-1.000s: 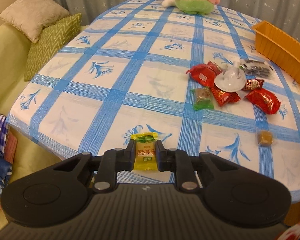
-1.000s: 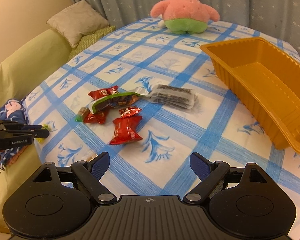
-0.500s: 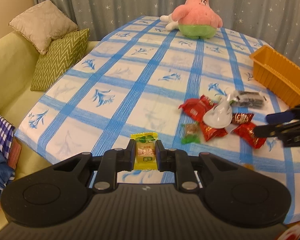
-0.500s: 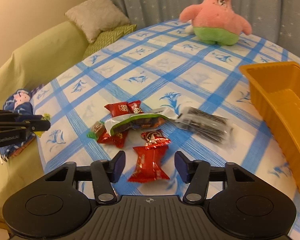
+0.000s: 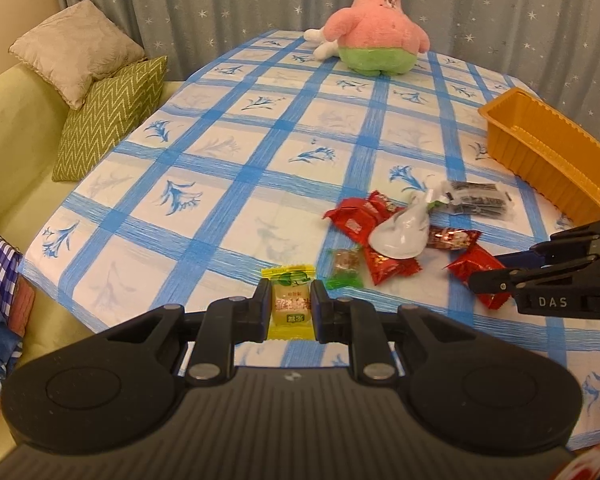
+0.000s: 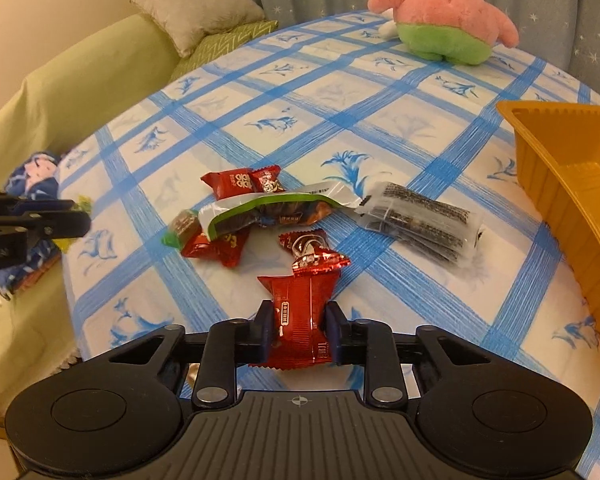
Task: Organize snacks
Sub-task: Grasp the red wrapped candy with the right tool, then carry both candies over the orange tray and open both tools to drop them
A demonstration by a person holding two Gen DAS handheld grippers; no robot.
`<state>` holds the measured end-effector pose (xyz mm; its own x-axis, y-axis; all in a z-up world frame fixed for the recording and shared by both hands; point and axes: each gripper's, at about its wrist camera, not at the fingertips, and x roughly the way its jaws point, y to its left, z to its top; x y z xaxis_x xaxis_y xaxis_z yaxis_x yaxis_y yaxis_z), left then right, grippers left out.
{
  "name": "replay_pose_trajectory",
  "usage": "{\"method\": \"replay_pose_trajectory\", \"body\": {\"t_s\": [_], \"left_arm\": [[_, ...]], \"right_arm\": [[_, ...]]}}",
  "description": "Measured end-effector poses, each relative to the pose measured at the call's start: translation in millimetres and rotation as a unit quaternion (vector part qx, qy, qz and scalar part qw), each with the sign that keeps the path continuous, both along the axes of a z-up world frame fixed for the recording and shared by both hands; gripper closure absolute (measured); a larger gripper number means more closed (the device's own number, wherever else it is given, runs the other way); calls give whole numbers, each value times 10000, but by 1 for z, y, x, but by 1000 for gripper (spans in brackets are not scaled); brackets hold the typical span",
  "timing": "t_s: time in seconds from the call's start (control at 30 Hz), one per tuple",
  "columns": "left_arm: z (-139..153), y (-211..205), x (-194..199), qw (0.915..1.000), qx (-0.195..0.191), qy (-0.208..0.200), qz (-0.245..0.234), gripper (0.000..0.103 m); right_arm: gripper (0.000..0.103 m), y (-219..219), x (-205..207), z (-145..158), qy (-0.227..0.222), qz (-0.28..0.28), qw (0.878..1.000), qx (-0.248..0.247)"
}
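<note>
Snacks lie in a loose heap (image 6: 260, 216) on the blue-checked tablecloth (image 6: 340, 92), between the table's near edge and an orange tray (image 6: 560, 160) on the right. Readable writing is scarce. The right gripper's arm shows the white letters "DAS" in the left wrist view, and the left gripper's arm carries white lettering too cut off to read in the right wrist view. The yellow candy (image 5: 290, 304) has red characters on its pale front and a small green label below them, too small to make out. The red packets bear white and gold print that cannot be read either.

The left gripper (image 5: 290, 308) is closed tight on the yellow candy, one pad on each side of the wrapper, and holds it above the table's near edge, tilted downward. The right gripper (image 6: 298, 334) also points down at the table; its jaws are closing and both pads touch the sides of a red packet (image 6: 298, 312), whose far end lies against another red wrapper (image 6: 308, 246). In the heap there are also a clear pack of dark sticks (image 6: 420, 220) and an open white and green bag (image 6: 268, 212). A pink and green plush toy (image 6: 444, 12) sits at the far end.
</note>
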<state>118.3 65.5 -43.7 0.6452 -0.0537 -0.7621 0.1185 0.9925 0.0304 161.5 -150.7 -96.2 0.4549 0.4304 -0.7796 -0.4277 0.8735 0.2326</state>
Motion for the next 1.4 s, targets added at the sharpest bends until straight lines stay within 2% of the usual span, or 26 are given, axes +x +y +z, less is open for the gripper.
{"method": "replay_pose_trajectory", "body": {"t_s": [0.33,0.53,0.77,0.9,1.07,1.4], "left_arm": [[17,-46,-1,9990,-94,-155,-403,85],[30,-100,10,9954,-142,-301,-901,85],[40,-181,30,9867,-276,-472,-1529,85],[41,-227,42,9816,-319,-514,-1814,85],[39,-272,59,9770,-388,-479,-2040,85],[25,-331,91,9753,-361,-310,-2158,85]], "right_arm": [[77,-41,-26,36,-189,-274,9986,414],[77,-95,-35,58,-324,-752,9950,564],[77,-172,-33,77,-551,-1509,9855,549],[77,-211,-27,82,-634,-1878,9786,551],[77,-244,-18,84,-733,-2079,9740,532],[77,-281,7,76,-746,-2161,9722,503]]}}
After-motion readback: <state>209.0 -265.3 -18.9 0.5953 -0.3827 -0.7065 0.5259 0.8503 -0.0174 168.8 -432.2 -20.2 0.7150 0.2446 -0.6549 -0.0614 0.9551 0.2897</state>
